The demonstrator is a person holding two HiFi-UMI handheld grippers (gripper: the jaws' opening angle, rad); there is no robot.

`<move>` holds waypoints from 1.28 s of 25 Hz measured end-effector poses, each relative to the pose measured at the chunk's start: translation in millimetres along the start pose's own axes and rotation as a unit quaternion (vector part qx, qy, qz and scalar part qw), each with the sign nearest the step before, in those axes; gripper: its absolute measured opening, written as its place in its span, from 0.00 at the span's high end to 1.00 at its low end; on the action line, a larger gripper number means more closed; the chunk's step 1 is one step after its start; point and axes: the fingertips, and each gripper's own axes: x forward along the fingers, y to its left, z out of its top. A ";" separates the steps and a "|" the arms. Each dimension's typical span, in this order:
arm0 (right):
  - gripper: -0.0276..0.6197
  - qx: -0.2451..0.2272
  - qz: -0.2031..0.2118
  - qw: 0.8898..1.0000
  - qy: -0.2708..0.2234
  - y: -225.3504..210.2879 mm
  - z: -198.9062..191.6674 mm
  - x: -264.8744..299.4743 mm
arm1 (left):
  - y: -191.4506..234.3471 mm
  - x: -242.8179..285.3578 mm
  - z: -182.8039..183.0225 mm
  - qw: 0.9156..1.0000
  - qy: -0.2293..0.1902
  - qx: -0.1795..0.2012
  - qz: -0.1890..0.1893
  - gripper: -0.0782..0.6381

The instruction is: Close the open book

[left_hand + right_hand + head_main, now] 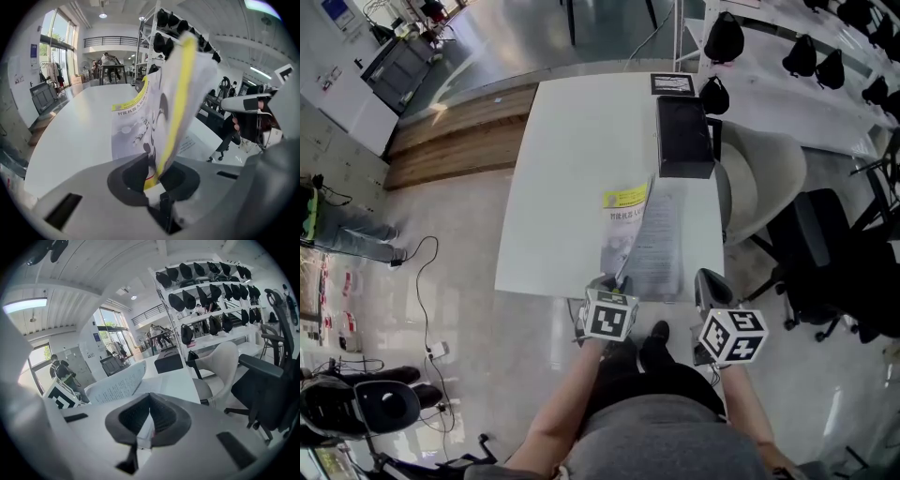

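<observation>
Closing step in hand: the book (642, 239) lies open at the near end of the white table (572, 169), close to its right edge. The right-hand pages lie flat and the left cover with the yellow band is raised steeply.

- Left gripper (614, 281): in the left gripper view its jaws are nearly together, pinching the cover's lower edge between the pads. The sheet stands up out of them.
- Right gripper (705, 281): hangs just off the book's near right corner. Its jaws are drawn together, and I see nothing of the book between them.

Judgement on method:
- Carry the cover in an arc over the spine toward the right pages.
- Keep the pinch near the edge so the sheet does not buckle.
- Release only once the cover rests on the page block.
- The cover is thin and floppy, so loose inner pages may fan or fold under; go slowly near the end.
- The book could slide toward the table's right edge, so push down rather than sideways.

Surroundings:
- A black box (684, 136) sits just beyond the book's far end, outside the cover's sweep.
- A pale chair (764, 178) stands against the table's right side, with a black office chair (830, 253) farther out.
- The right gripper itself is nearest the landing zone and should keep off the pages.
</observation>
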 end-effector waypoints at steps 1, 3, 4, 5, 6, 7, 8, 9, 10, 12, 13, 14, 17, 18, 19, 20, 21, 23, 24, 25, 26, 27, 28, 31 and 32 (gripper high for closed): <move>0.95 0.001 -0.002 1.000 -0.001 -1.0 -0.4 -1.0 | -0.9 0.8 -1.0 1.000 0.003 0.006 0.000 0.84; 0.95 0.004 -0.007 1.000 -0.002 -3.1 -0.9 -3.2 | -2.3 1.5 -2.4 1.000 0.010 0.018 0.004 0.83; 0.95 0.005 -0.009 1.000 -0.003 -4.2 -0.9 -4.2 | -2.9 1.8 -2.5 1.000 0.012 0.025 0.007 0.83; 0.95 0.006 -0.011 1.000 -0.004 -5.1 -0.9 -5.1 | -3.5 2.1 -2.7 0.999 0.014 0.031 0.008 0.82; 0.95 0.008 -0.013 1.000 -0.004 -5.8 -0.9 -5.8 | -4.4 2.5 -3.1 0.999 0.016 0.036 0.007 0.81; 0.95 0.009 -0.014 1.000 -0.005 -6.4 -1.1 -6.3 | -5.1 3.0 -3.7 0.999 0.019 0.040 0.005 0.80; 0.95 0.010 -0.016 1.000 -0.005 -7.0 -1.3 -6.7 | -5.8 3.6 -4.1 0.999 0.022 0.043 0.003 0.79; 0.95 0.011 -0.017 1.000 -0.006 -7.7 -1.4 -6.9 | -6.3 4.1 -4.2 0.999 0.025 0.045 -0.001 0.79; 0.95 0.012 -0.018 1.000 -0.006 -8.4 -1.5 -7.0 | -6.8 4.6 -4.2 0.999 0.027 0.047 -0.004 0.78; 0.95 0.013 -0.019 1.000 -0.006 -9.0 -1.6 -6.9 | -8.1 5.3 -4.1 0.998 0.032 0.051 -0.009 0.78; 0.95 0.013 -0.019 1.000 -0.006 -9.1 -1.8 -6.8 | -8.8 5.5 -4.2 0.998 0.034 0.054 -0.010 0.78; 0.95 0.014 -0.019 1.000 -0.006 -9.0 -2.1 -6.8 | -9.4 5.7 -4.6 0.998 0.037 0.058 -0.011 0.77; 0.95 0.015 -0.021 1.000 -0.006 -7.3 -1.5 -6.9 | -9.9 4.3 -5.1 0.997 0.044 0.066 -0.016 0.77; 0.95 0.015 -0.021 1.000 -0.006 -6.5 -0.9 -6.9 | -9.9 3.6 -4.9 0.996 0.045 0.068 -0.018 0.76; 0.95 0.015 -0.022 1.000 -0.006 -6.0 -0.3 -6.6 | -10.0 3.2 -4.6 0.996 0.046 0.070 -0.020 0.76; 0.95 0.015 -0.022 1.000 -0.006 -5.8 0.2 -6.2 | -10.3 3.0 -4.4 0.996 0.047 0.072 -0.022 0.76; 0.95 0.015 -0.022 1.000 -0.006 -5.9 0.5 -5.9 | -11.0 3.1 -4.4 0.996 0.048 0.074 -0.024 0.75; 0.95 0.015 -0.023 1.000 -0.007 -6.1 0.9 -5.7 | -12.7 3.2 -5.0 0.995 0.051 0.078 -0.028 0.74; 0.95 0.014 -0.023 1.000 -0.007 -5.8 0.8 -5.5 | -13.6 3.1 -5.4 0.995 0.052 0.079 -0.030 0.74; 0.95 0.014 -0.023 1.000 -0.007 -5.5 0.5 -5.3 | -14.3 3.0 -6.0 0.995 0.052 0.081 -0.033 0.73; 0.95 0.014 -0.023 1.000 -0.006 -5.2 0.1 -4.8 | -15.0 3.1 -6.6 0.995 0.053 0.083 -0.035 0.73; 0.95 0.014 -0.023 1.000 -0.006 -5.2 0.0 -4.2 | -15.8 3.3 -7.0 0.994 0.055 0.085 -0.039 0.72; 0.95 0.014 -0.023 1.000 -0.006 -5.4 0.0 -3.3 | -16.7 3.8 -7.1 0.994 0.056 0.086 -0.042 0.71; 0.95 0.015 -0.024 1.000 -0.006 -6.5 0.3 -1.8 | -20.2 5.0 -7.4 0.993 0.059 0.089 -0.056 0.68; 0.95 0.015 -0.024 1.000 -0.006 -6.8 0.2 -2.0 | -21.9 5.0 -7.8 0.992 0.060 0.090 -0.061 0.66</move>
